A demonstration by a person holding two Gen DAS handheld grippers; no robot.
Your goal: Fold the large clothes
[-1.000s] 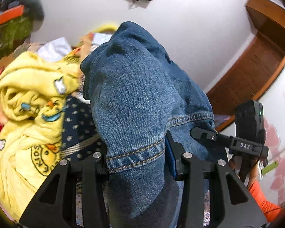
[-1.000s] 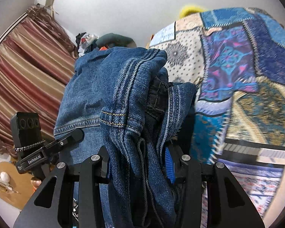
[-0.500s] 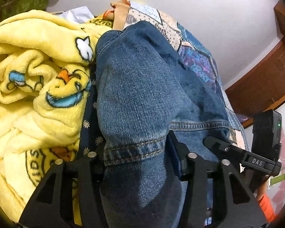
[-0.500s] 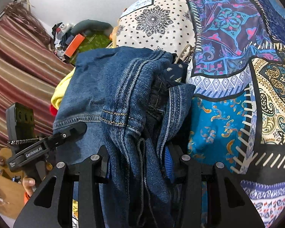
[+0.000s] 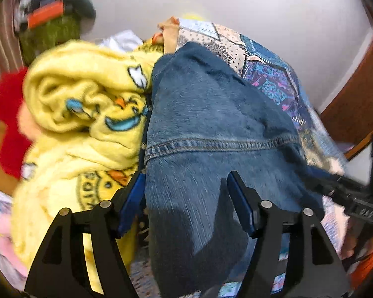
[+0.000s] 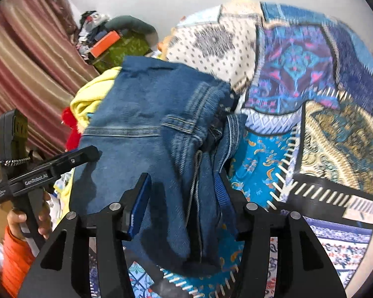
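Fingers: both pairs have just been opening; left gripper [image 5: 186,198] and right gripper [image 6: 181,198] stand released, pads off the cloth that lies between them.
Jeans: the folded denim jeans [image 5: 211,114] now rest on the patchwork bed cover [image 6: 310,79], beside the yellow blanket [image 5: 87,94].
Change: 1 second ago both clamped the denim aloft.
Meaning: fold laid down; likely withdrawal next.

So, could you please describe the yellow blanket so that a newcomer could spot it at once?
Start at the patchwork bedspread. The folded denim garment lies on it, and the yellow blanket is bunched beside it. It alone is fluffy, with cartoon chicks.
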